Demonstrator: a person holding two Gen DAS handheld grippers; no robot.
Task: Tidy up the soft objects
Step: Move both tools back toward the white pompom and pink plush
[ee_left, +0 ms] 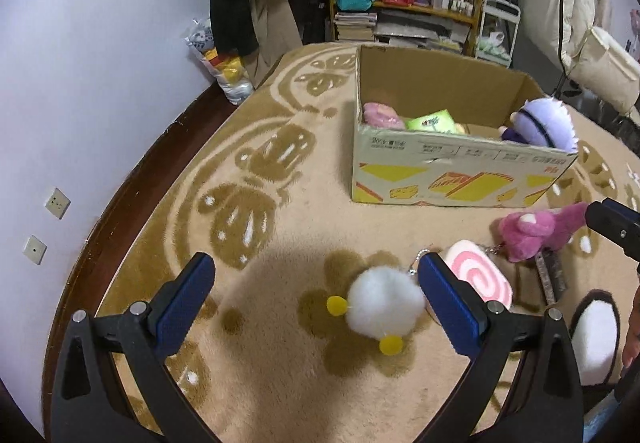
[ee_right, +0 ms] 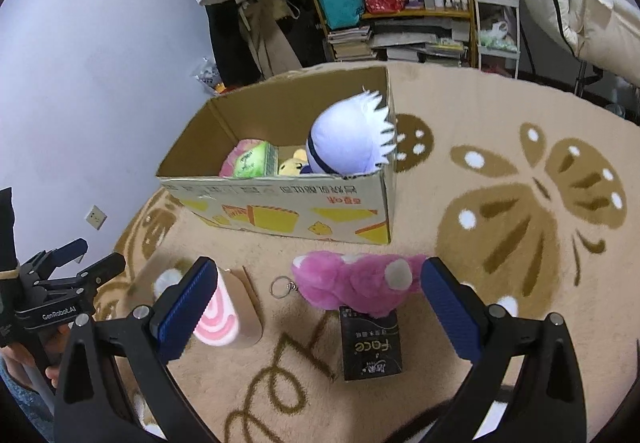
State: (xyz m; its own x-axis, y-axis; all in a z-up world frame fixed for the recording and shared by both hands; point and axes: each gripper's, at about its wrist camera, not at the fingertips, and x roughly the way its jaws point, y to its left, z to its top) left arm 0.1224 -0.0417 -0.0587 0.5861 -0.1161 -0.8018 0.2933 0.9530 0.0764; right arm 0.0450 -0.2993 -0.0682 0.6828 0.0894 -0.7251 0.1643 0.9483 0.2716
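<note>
L claw [ee_left: 316, 299] spread wide, empty, above white pompom [ee_left: 384, 303] on rug. R claw [ee_right: 318, 299] also spread, framing pink plush [ee_right: 352, 281]. Step: pick-up approach. Next: lower, pinch, carry to cardboard box [ee_left: 460, 171] w/ other plushies.

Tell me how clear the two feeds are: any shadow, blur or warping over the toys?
Left wrist view: a soft shadow lies on the rug around the white pompom between the open left tongs; fisheye bends the wall edge; focus is sharp. Right wrist view: the pink plush sits evenly lit before the open right tongs; the cardboard box looks skewed; dark corners.
</note>
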